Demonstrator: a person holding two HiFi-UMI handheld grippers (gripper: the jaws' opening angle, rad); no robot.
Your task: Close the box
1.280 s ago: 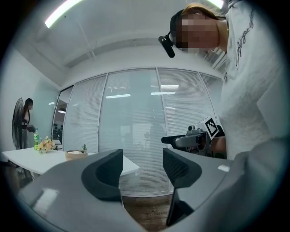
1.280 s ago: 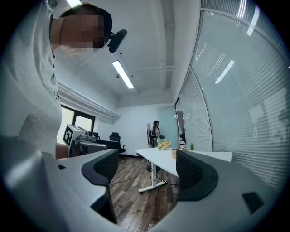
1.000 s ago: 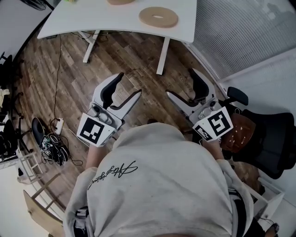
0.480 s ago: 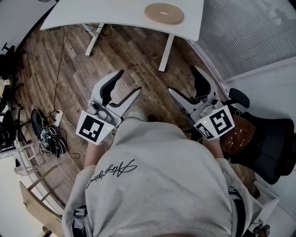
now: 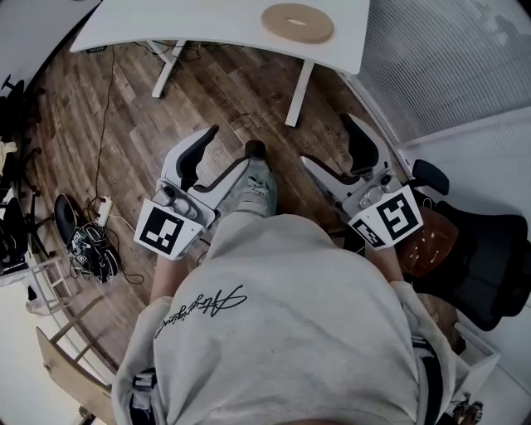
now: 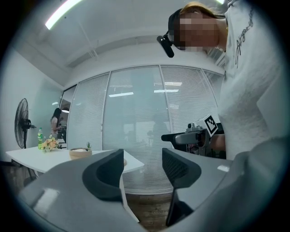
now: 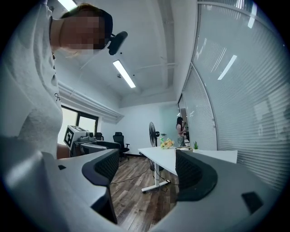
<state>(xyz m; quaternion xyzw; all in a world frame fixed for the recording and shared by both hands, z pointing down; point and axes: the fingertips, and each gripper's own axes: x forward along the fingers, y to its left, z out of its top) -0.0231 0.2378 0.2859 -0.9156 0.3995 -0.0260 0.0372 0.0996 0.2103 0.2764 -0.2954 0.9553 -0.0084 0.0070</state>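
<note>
**Box:** no view shows it.

**Left claw** (image 5: 231, 146) (image 6: 142, 165): held at 10 o'clock from the wearer's chest in the head view. Jaws stand partly apart with nothing between them; only room and floor show through the gap. Its marker cube (image 5: 163, 230) sits at the rear, nearest the body.

**Right claw** (image 5: 323, 137) (image 7: 147, 167): held at 2 o'clock, well apart from the left one. Jaws stand apart, somewhat wider than the left pair, and hold nothing. Its marker cube (image 5: 386, 220) is at the rear. This claw also shows at 3 o'clock in the left gripper view.

**Shoe** (image 5: 257, 183): light coloured, on the floor between the two claws, toe towards 12 o'clock.

**Sweatshirt** (image 5: 282, 324): pale, with script print; fills the head view towards 6 o'clock.

**Floor** (image 5: 124, 116): dark wood planks.

**Bench** (image 5: 207, 25): white top on white legs, at 12 o'clock. It carries a wooden ring (image 5: 297, 22), and in the gripper views also flowers (image 6: 49, 144) and a small bowl (image 6: 80, 153).

**Office chair** (image 5: 489, 257): black, at 3 o'clock.

**Cable tangle** (image 5: 95, 253): on the floor at 9 o'clock.

**Blinds** (image 5: 448, 58): pale slatted wall at 1 o'clock.

**Standing fan** (image 7: 152, 131): beyond the bench, near a person (image 7: 180, 127).
</note>
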